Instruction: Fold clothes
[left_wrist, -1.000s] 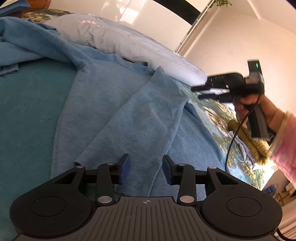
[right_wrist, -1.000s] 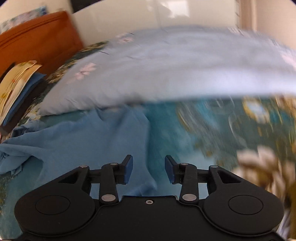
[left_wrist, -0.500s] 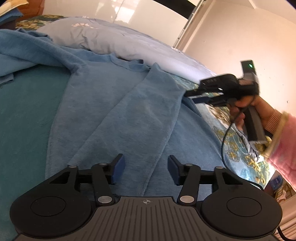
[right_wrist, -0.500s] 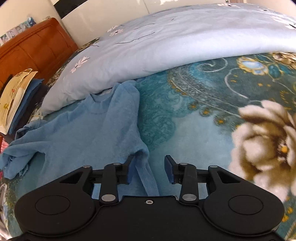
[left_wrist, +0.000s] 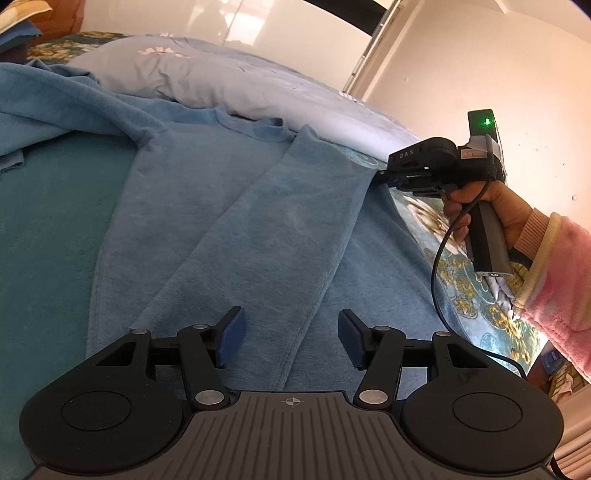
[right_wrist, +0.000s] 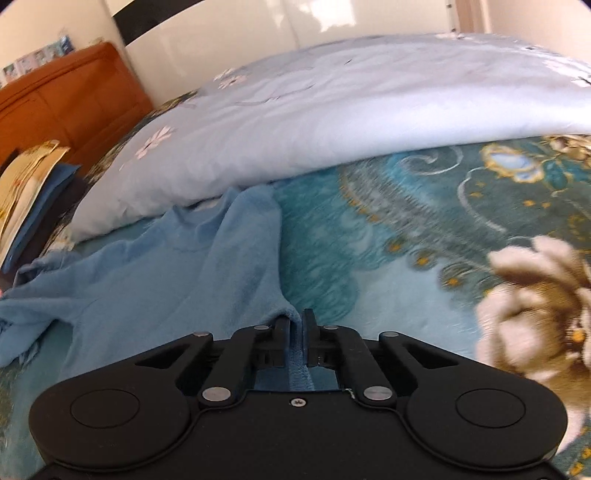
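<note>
A blue long-sleeved shirt (left_wrist: 229, 229) lies spread on the bed, with one sleeve (left_wrist: 295, 221) folded diagonally across its body. My left gripper (left_wrist: 291, 338) hovers open over the lower end of that sleeve, and nothing is pinched between its pads. In the left wrist view my right gripper (left_wrist: 384, 177) meets the shirt's right edge near the shoulder. The right wrist view shows the right gripper (right_wrist: 296, 325) shut on a pinch of the shirt (right_wrist: 166, 288), with blue cloth bunched between the pads.
A pale blue flowered duvet (right_wrist: 332, 110) lies along the far side, touching the shirt's collar. The teal floral blanket (right_wrist: 424, 240) extends to the right. A wooden headboard (right_wrist: 66, 99) and stacked folded items (right_wrist: 26, 184) stand at the left. A hand in a pink sleeve (left_wrist: 554, 266) holds the right gripper.
My right gripper came down to the shirt's right edge and shut on the cloth. The left gripper's jaws widened while it stayed over the sleeve.
</note>
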